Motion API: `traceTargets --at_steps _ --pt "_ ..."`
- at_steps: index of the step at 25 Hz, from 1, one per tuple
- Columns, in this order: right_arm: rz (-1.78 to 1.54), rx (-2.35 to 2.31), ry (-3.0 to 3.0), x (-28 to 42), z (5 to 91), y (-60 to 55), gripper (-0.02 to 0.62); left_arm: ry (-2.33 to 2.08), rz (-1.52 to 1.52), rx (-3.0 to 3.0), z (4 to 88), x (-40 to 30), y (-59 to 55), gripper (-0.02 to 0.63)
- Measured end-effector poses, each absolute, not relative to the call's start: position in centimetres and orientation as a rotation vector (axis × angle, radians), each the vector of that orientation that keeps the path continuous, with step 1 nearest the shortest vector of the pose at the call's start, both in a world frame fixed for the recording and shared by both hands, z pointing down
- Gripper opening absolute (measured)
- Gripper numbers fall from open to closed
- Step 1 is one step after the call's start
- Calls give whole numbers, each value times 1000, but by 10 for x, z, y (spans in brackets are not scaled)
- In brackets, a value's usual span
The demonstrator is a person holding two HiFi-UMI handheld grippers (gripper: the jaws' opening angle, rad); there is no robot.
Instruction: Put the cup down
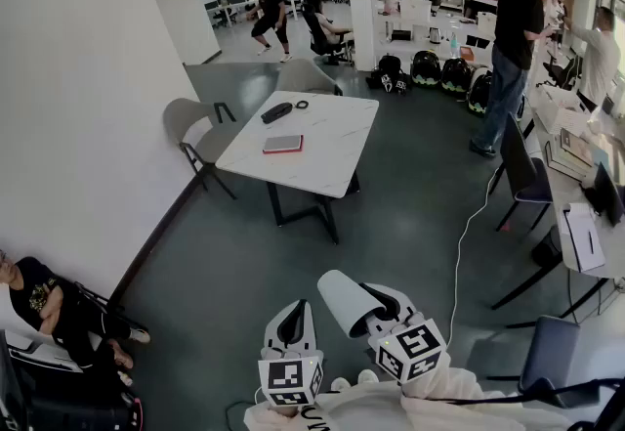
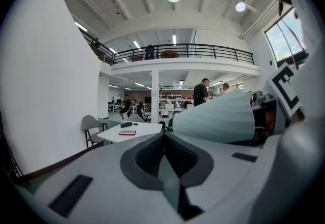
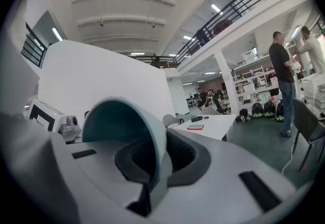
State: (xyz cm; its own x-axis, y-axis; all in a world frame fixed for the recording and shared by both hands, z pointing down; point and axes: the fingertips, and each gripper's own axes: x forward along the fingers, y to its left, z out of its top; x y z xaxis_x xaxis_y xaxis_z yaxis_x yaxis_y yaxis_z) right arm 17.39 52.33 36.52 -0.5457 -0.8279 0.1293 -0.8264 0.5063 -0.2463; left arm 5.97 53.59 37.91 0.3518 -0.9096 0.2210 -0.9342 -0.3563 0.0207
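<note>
A pale grey-green cup [image 1: 342, 300] is held in the air, tipped on its side with its mouth pointing left, low in the head view. My right gripper [image 1: 377, 310] is shut on its rim. In the right gripper view the cup wall [image 3: 123, 119] stands pinched between the jaws of the right gripper [image 3: 156, 169], teal inside facing the camera. My left gripper [image 1: 291, 323] hangs just left of the cup, shut with nothing in it. From the left gripper view the left gripper [image 2: 163, 139] has its pads together, and the cup [image 2: 218, 122] floats to its right.
A white table [image 1: 327, 160] stands ahead, across grey floor, carrying a red-edged tablet [image 1: 283, 144] and a dark case [image 1: 276, 111]. Grey chairs [image 1: 190, 126] sit beside it. A white wall [image 1: 88, 107] runs on the left, with a seated person [image 1: 49, 307] below. Desks [image 1: 586, 243] and standing people [image 1: 513, 48] are on the right.
</note>
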Motion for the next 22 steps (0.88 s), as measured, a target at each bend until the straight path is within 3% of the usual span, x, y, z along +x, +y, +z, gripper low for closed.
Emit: traceTargets --at_steps 22 --pt "-468 -1462 2711 199 379 482 25 -1698 257 2444 395 81 500 9"
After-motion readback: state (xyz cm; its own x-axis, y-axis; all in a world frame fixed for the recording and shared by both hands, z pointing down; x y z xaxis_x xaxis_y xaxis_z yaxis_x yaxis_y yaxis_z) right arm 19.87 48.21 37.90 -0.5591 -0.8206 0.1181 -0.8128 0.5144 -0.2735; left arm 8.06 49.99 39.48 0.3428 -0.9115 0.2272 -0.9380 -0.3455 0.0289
